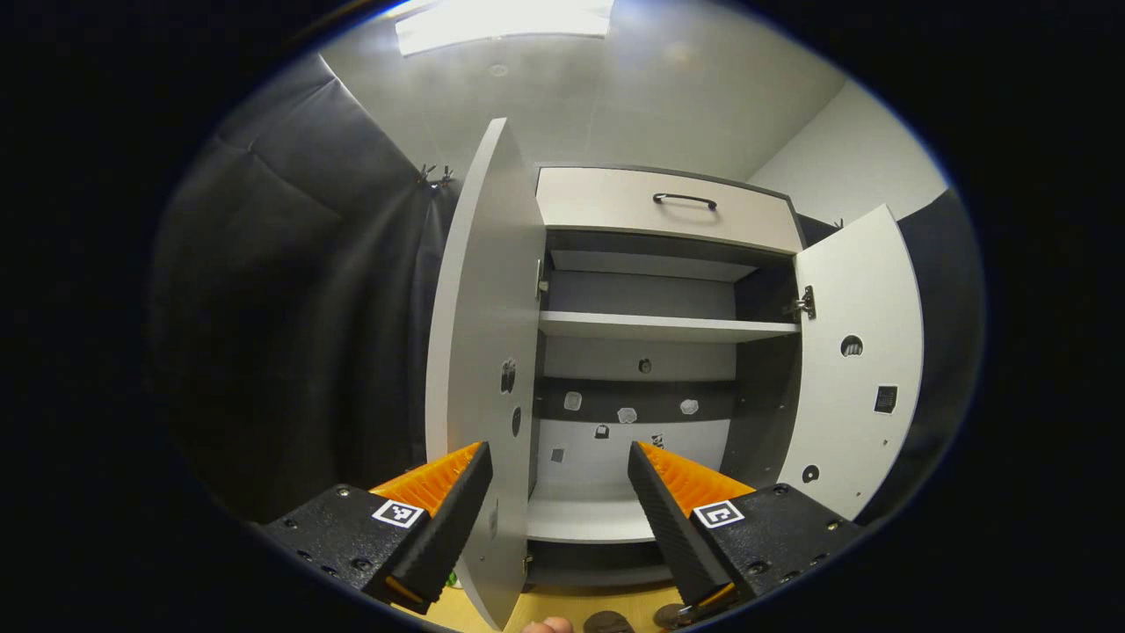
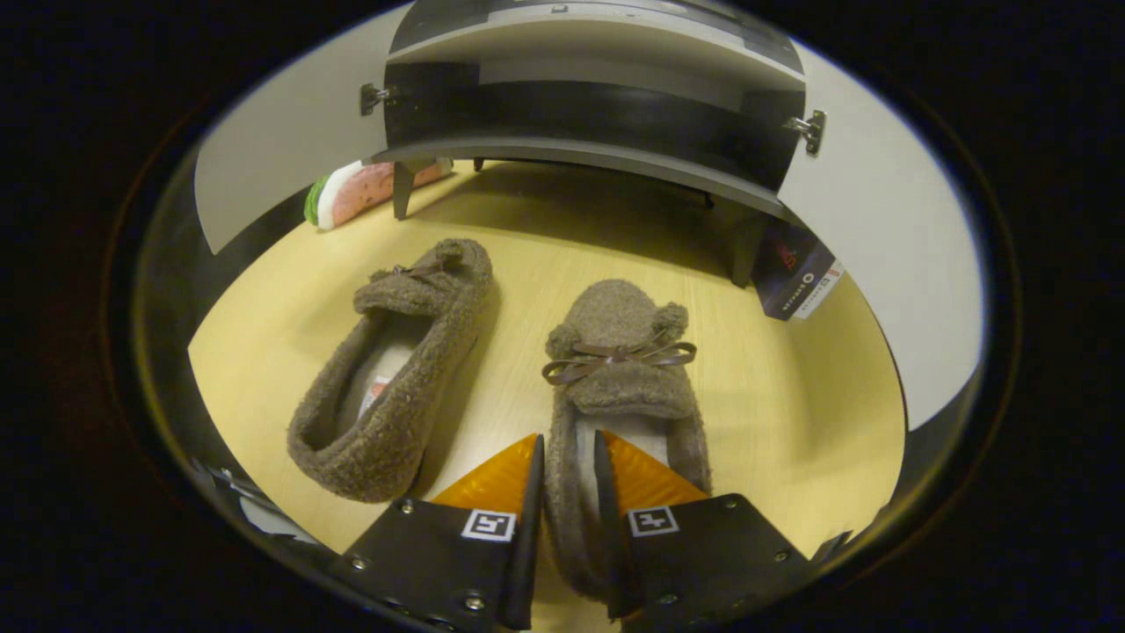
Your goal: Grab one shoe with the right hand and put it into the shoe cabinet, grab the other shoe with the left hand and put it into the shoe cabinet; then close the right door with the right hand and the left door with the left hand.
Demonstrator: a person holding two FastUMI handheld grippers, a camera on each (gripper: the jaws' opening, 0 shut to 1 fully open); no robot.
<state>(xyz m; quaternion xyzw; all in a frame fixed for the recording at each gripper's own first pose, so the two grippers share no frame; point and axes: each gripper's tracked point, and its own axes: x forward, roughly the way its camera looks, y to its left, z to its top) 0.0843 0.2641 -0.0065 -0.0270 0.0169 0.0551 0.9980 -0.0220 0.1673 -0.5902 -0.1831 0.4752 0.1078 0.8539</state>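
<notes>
Two fuzzy brown slippers lie on the yellow floor in the right gripper view. The right slipper (image 2: 620, 352) has a brown bow, and my right gripper (image 2: 568, 457) is shut on its left side wall near the heel. The left slipper (image 2: 395, 369) lies apart, tilted on its side. The shoe cabinet (image 1: 646, 352) stands with both doors swung out: left door (image 1: 479, 352), right door (image 1: 857, 352). My left gripper (image 1: 558, 462) is open in the air in front of the cabinet, with nothing between its fingers.
The cabinet has a drawer with a dark handle (image 1: 684, 199) on top, a white shelf (image 1: 659, 327) and a white bottom board (image 1: 584, 519). A pink and green object (image 2: 365, 192) lies by the cabinet leg. A dark tag (image 2: 795, 277) hangs near the right door.
</notes>
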